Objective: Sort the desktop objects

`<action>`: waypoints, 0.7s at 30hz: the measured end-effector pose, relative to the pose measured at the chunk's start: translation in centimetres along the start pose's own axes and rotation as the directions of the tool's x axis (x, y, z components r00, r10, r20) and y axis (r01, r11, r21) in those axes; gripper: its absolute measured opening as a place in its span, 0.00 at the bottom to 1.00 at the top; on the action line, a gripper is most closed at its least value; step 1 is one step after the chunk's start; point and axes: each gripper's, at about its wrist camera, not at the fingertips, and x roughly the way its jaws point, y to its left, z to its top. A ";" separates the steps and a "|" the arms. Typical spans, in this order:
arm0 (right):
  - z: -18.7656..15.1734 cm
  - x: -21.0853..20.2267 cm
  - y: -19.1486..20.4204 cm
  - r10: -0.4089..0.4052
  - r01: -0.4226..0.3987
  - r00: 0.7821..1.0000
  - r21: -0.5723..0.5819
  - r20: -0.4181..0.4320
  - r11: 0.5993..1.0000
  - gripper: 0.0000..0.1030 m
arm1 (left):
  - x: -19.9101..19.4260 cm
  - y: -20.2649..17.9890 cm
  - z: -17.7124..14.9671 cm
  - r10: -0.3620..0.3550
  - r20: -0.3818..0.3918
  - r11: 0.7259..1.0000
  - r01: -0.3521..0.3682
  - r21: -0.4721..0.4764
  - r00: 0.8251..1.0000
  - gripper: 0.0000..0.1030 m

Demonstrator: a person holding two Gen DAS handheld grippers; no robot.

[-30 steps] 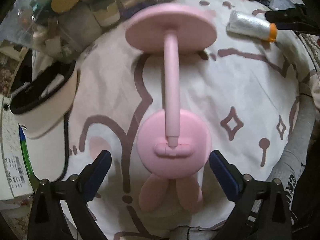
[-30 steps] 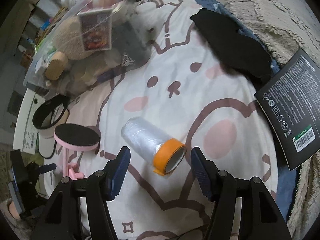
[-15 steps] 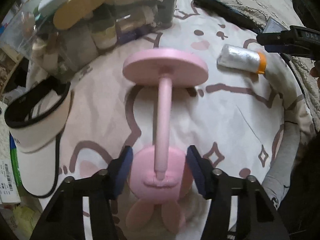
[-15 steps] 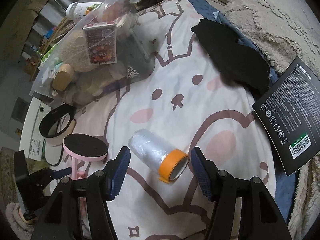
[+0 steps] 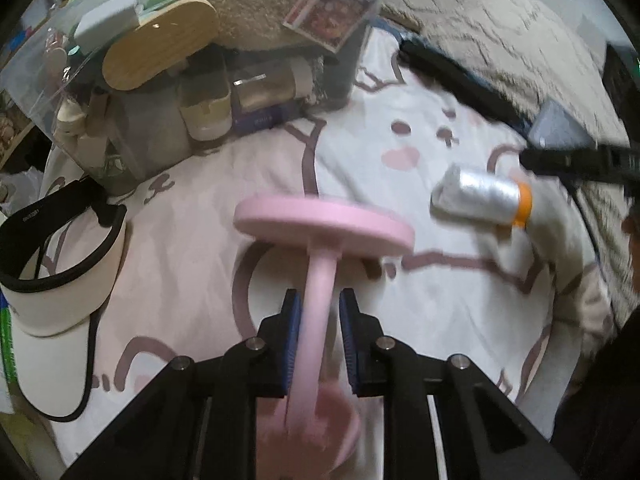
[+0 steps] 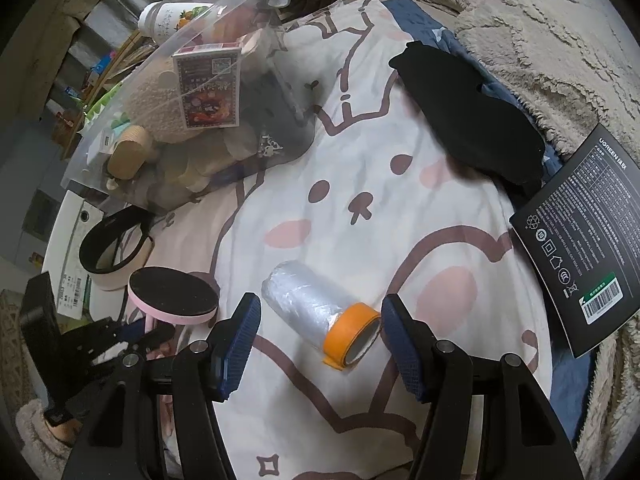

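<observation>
A pink stand (image 5: 324, 224) with a round disc top and round foot is on the cartoon-print sheet (image 5: 440, 320). My left gripper (image 5: 319, 298) is closing its jaws on the stand's thin stem, which sits between the blue pads and touches them. In the right wrist view the stand's disc (image 6: 172, 292) shows a black face, with the left gripper (image 6: 132, 340) below it. A roll of clear film with an orange tape ring (image 6: 316, 308) lies between the fingers of my right gripper (image 6: 320, 304), which is open and apart from it. The roll (image 5: 480, 200) also shows right of the stand.
A clear plastic bin (image 6: 280, 80) packed with several items stands at the back left. A white visor with a black band (image 5: 52, 280) lies left of the stand. A black cloth (image 6: 468, 132) and a black printed box (image 6: 588, 240) lie to the right, beside a fleece blanket (image 6: 540, 40).
My left gripper closed from wide open around the stand's foot to narrow around its stem, and moved forward and tilted. The right gripper and the roll stayed put.
</observation>
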 end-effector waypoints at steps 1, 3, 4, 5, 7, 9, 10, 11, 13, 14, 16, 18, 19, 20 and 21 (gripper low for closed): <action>0.0 0.1 0.0 -0.016 0.016 1.000 -0.004 -0.003 1.000 0.61 | -0.1 0.1 0.2 -0.010 0.013 1.000 0.010 -0.012 1.000 0.20; 0.0 0.2 0.2 -0.067 0.067 0.998 -0.024 -0.009 0.997 0.61 | -0.3 0.3 0.6 -0.029 0.035 0.999 0.030 -0.033 0.999 0.20; 0.0 0.3 0.3 -0.084 0.084 0.996 -0.033 -0.011 0.996 0.61 | -0.4 0.4 0.7 -0.039 0.045 0.998 0.041 -0.042 0.998 0.20; 0.0 0.4 0.3 -0.092 0.092 0.996 -0.041 -0.014 0.995 0.61 | -0.4 0.6 0.9 -0.047 0.051 0.997 0.050 -0.051 0.998 0.20; 0.1 0.4 0.4 -0.090 0.089 0.996 -0.049 -0.015 0.995 0.61 | -0.5 0.9 1.1 -0.064 0.057 0.995 0.068 -0.069 0.996 0.19; 0.2 0.3 0.5 -0.090 0.090 0.996 -0.061 -0.007 0.994 0.61 | -0.6 1.0 1.2 -0.056 0.060 0.996 0.060 -0.066 0.997 0.18; 0.2 0.2 0.6 -0.092 0.092 0.996 -0.070 -0.002 0.993 0.61 | -0.7 0.9 1.2 -0.052 0.065 0.997 0.055 -0.056 0.997 0.17; 0.3 0.1 0.7 -0.095 0.095 0.996 -0.082 0.003 0.992 0.61 | -1.0 0.9 1.2 -0.051 0.071 0.997 0.055 -0.049 0.996 0.17; 0.4 0.1 1.3 -0.108 0.109 0.994 -0.127 0.016 0.986 0.61 | -1.4 0.8 1.3 -0.053 0.080 0.998 0.057 -0.041 0.995 0.16; 0.4 0.1 1.9 -0.131 0.135 0.991 -0.182 0.031 0.974 0.61 | -1.7 0.8 1.4 -0.056 0.087 0.997 0.060 -0.041 0.995 0.16; 0.1 0.5 3.7 -0.205 0.213 0.977 -0.318 0.060 0.924 0.61 | -2.2 0.8 1.5 -0.067 0.099 0.996 0.072 -0.045 0.993 0.12; -0.5 1.3 5.0 -0.253 0.257 0.965 -0.420 0.066 0.870 0.61 | -2.9 0.8 1.5 -0.075 0.116 0.995 0.082 -0.051 0.990 0.07; -0.8 1.8 5.4 -0.263 0.260 0.963 -0.456 0.058 0.851 0.61 | -3.1 0.8 1.5 -0.078 0.121 0.995 0.085 -0.053 0.990 0.07; -1.1 2.3 5.7 -0.269 0.257 0.962 -0.481 0.045 0.838 0.61 | -3.3 0.8 1.5 -0.081 0.125 0.995 0.088 -0.053 0.989 0.07; -1.3 2.7 5.9 -0.278 0.257 0.960 -0.503 0.035 0.825 0.61 | -3.3 0.7 1.6 -0.080 0.123 0.995 0.086 -0.046 0.989 0.07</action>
